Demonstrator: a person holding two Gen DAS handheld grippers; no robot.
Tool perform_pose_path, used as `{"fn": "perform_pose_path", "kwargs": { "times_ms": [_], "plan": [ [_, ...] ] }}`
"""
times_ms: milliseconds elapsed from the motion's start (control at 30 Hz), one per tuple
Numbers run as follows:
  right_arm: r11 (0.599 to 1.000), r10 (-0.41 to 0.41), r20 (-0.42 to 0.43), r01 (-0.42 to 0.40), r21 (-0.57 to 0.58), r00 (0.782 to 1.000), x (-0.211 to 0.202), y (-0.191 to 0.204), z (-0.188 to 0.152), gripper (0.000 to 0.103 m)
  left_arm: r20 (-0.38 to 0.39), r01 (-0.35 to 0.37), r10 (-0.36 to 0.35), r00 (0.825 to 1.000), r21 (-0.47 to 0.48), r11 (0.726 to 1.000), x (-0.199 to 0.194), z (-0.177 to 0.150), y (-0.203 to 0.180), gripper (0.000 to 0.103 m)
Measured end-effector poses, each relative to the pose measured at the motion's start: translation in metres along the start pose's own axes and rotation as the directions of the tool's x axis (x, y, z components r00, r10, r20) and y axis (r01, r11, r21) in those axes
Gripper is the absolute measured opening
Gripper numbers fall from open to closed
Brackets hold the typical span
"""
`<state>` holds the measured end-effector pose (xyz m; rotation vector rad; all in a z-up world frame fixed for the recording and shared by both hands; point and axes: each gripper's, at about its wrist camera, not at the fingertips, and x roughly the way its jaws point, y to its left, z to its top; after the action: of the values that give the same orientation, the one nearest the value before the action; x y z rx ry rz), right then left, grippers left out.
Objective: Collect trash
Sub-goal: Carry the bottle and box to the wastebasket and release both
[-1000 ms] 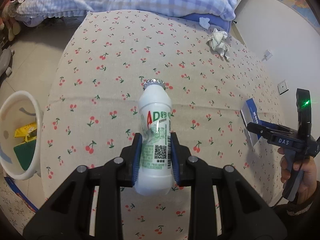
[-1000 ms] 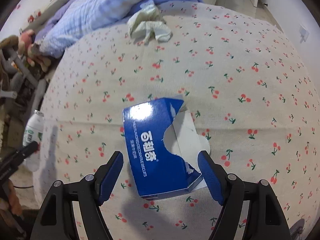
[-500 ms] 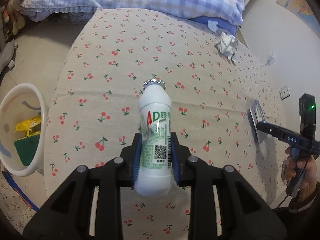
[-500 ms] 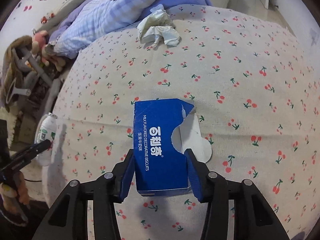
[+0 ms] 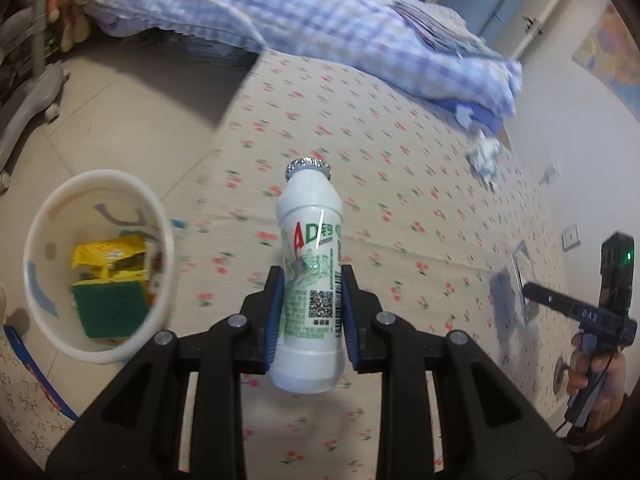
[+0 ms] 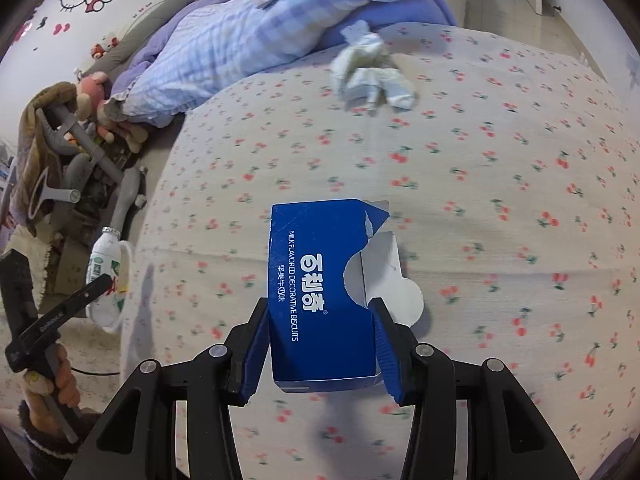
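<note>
Left gripper [image 5: 308,312] clamps the milk bottle [image 5: 310,276]; right gripper [image 6: 320,344] pinches the torn biscuit box [image 6: 320,280], whose thin card could buckle and slip.

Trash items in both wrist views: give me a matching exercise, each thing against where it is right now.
Things:
1. white drink bottle
2. blue biscuit box
3. crumpled tissue
4. green sponge

Places:
A. inside the white bin
B. loose on the cherry-print bedspread
C. clamped in the right claw
D. clamped in the left claw

Pairs: 1-D, 2-C, 3-B, 4-A
</note>
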<state>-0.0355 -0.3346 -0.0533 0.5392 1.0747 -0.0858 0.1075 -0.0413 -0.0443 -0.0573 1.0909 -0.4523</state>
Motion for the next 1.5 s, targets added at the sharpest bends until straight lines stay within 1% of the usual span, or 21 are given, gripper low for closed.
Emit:
{"fn": "perform_pose_path", "kwargs": {
  "times_ms": [133, 233, 333, 467, 567, 600, 633, 667, 700, 733, 800, 833, 900, 1000, 1067, 1133, 1267, 1333, 1367, 1433, 1500],
  "plan": [
    [0.998, 0.033, -0.002, -0.033, -0.057, 0.999, 0.009, 0.045, 0.005, 0.049, 0.035, -0.049, 0.053, 0.998, -0.097, 0.994, -0.017, 0.006, 0.052, 0.029],
    [0.992, 0.056, -0.025, -0.059, -0.109, 0.998, 0.025, 0.084, 0.007, 0.049, 0.036, -0.079, 0.087, 0.996, -0.185, 0.980, -0.026, 0.010, 0.097, 0.029],
    [0.987, 0.071, -0.050, -0.078, -0.141, 0.996, 0.044, 0.117, 0.008, 0.049, 0.010, -0.105, 0.111, 0.994, -0.235, 0.966, -0.023, 0.010, 0.126, 0.029],
    [0.980, 0.087, -0.078, -0.099, -0.171, 0.993, 0.066, 0.151, 0.007, 0.049, -0.042, -0.145, 0.139, 0.989, -0.256, 0.956, -0.010, 0.012, 0.151, 0.029],
    [0.972, 0.096, -0.090, -0.113, -0.204, 0.991, 0.078, 0.180, 0.005, 0.049, -0.047, -0.153, 0.145, 0.988, -0.263, 0.953, -0.003, 0.014, 0.162, 0.030],
    [0.970, 0.102, -0.091, -0.120, -0.213, 0.991, 0.080, 0.188, 0.004, 0.049, -0.057, -0.164, 0.154, 0.986, -0.273, 0.948, -0.001, 0.015, 0.166, 0.032],
    [0.966, 0.111, -0.091, -0.129, -0.224, 0.990, 0.083, 0.198, 0.005, 0.049, -0.057, -0.184, 0.175, 0.983, -0.278, 0.943, -0.004, 0.015, 0.169, 0.046],
    [0.963, 0.118, -0.092, -0.136, -0.232, 0.989, 0.085, 0.205, 0.005, 0.049, -0.037, -0.215, 0.214, 0.976, -0.282, 0.935, -0.009, 0.014, 0.171, 0.059],
    [0.960, 0.124, -0.092, -0.143, -0.239, 0.988, 0.088, 0.214, 0.005, 0.049, -0.022, -0.227, 0.231, 0.973, -0.285, 0.931, -0.015, 0.014, 0.172, 0.082],
    [0.958, 0.131, -0.093, -0.150, -0.243, 0.987, 0.090, 0.220, 0.006, 0.049, -0.001, -0.241, 0.252, 0.968, -0.290, 0.926, -0.022, 0.012, 0.173, 0.089],
    [0.954, 0.142, -0.100, -0.163, -0.251, 0.985, 0.097, 0.232, 0.007, 0.049, 0.011, -0.272, 0.287, 0.958, -0.279, 0.921, -0.032, 0.008, 0.176, 0.090],
    [0.952, 0.145, -0.101, -0.167, -0.256, 0.984, 0.100, 0.239, 0.008, 0.049, 0.004, -0.300, 0.314, 0.950, -0.278, 0.913, -0.036, 0.003, 0.179, 0.094],
    [0.946, 0.158, -0.108, -0.182, -0.267, 0.981, 0.111, 0.256, 0.010, 0.049, -0.022, -0.334, 0.342, 0.939, -0.287, 0.898, -0.040, -0.005, 0.188, 0.096],
    [0.940, 0.182, -0.122, -0.209, -0.268, 0.976, 0.126, 0.275, 0.010, 0.049, -0.044, -0.367, 0.371, 0.928, -0.293, 0.883, -0.043, -0.013, 0.201, 0.097],
    [0.936, 0.199, -0.142, -0.231, -0.265, 0.970, 0.138, 0.288, 0.008, 0.049, -0.045, -0.408, 0.413, 0.910, -0.288, 0.866, -0.050, -0.018, 0.211, 0.097],
    [0.932, 0.208, -0.156, -0.244, -0.268, 0.966, 0.148, 0.299, 0.004, 0.049, -0.044, -0.425, 0.432, 0.901, -0.291, 0.857, -0.055, -0.021, 0.218, 0.097],
    [0.923, 0.224, -0.185, -0.269, -0.274, 0.957, 0.168, 0.321, -0.003, 0.050, -0.051, -0.432, 0.440, 0.897, -0.314, 0.845, -0.062, -0.026, 0.232, 0.097],
    [0.919, 0.237, -0.181, -0.281, -0.278, 0.955, 0.173, 0.328, -0.005, 0.051, -0.053, -0.436, 0.445, 0.894, -0.326, 0.839, -0.065, -0.028, 0.237, 0.097],
    [0.915, 0.254, -0.170, -0.293, -0.278, 0.952, 0.173, 0.331, -0.005, 0.061, -0.054, -0.435, 0.444, 0.894, -0.334, 0.836, -0.067, -0.029, 0.239, 0.097],
    [0.919, 0.253, -0.153, -0.286, -0.271, 0.955, 0.171, 0.334, -0.005, 0.082, -0.055, -0.431, 0.441, 0.896, -0.345, 0.834, -0.070, -0.031, 0.243, 0.097],
    [0.916, 0.245, -0.126, -0.272, -0.296, 0.961, 0.163, 0.337, -0.006, 0.082, -0.055, -0.426, 0.436, 0.899, -0.350, 0.834, -0.071, -0.032, 0.244, 0.097]
  ]
}}
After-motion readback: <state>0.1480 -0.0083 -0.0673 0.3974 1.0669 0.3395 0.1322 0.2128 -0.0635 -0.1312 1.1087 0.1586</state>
